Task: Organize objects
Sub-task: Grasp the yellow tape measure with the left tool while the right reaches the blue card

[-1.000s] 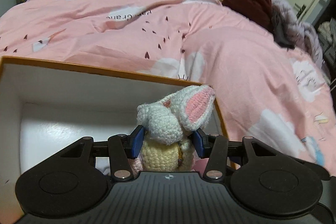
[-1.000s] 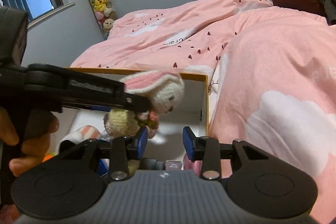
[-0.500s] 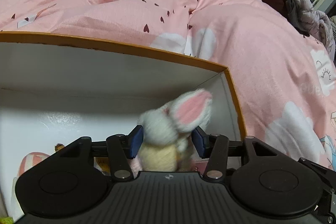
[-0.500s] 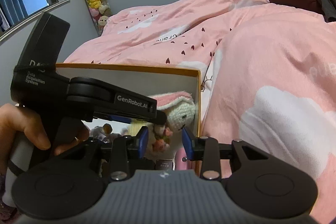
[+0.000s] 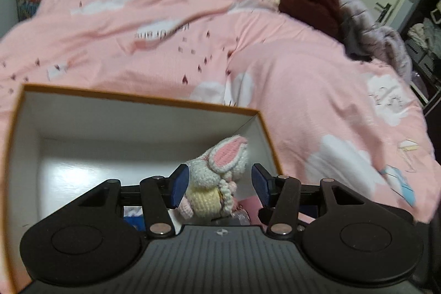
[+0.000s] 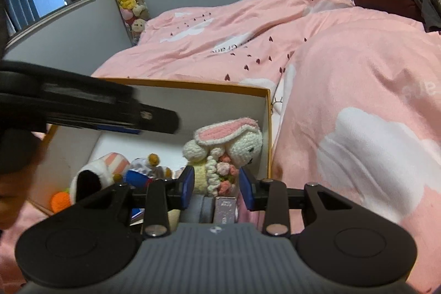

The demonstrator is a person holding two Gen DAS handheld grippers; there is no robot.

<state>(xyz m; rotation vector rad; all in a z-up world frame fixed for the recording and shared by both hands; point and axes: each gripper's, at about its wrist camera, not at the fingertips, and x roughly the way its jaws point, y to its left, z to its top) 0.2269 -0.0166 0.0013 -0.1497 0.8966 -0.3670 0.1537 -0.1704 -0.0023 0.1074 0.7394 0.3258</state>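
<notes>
A crocheted white rabbit [image 5: 217, 178] with pink ears and a yellow body sits inside the open orange-rimmed white box [image 5: 137, 98], near its right wall. My left gripper [image 5: 220, 186] is open above the box, its blue pads apart on either side of the rabbit and not pressing it. In the right wrist view the rabbit [image 6: 228, 148] rests on items in the box [image 6: 193, 86], and the left gripper's finger [image 6: 115, 112] is raised to its left. My right gripper [image 6: 216, 188] is open and empty at the box's near edge.
The box also holds a white and pink plush [image 6: 96, 172], an orange toy [image 6: 59, 200], a blue and white toy [image 6: 140, 172] and small packs [image 6: 224, 207]. The box lies on a pink duvet [image 6: 358, 73]. Dark red clothes [image 5: 308, 4] are piled at the far right.
My left gripper lowered the rabbit into the box, opened and let it go, then lifted back. The rabbit now rests in the box. The right gripper stayed open.
</notes>
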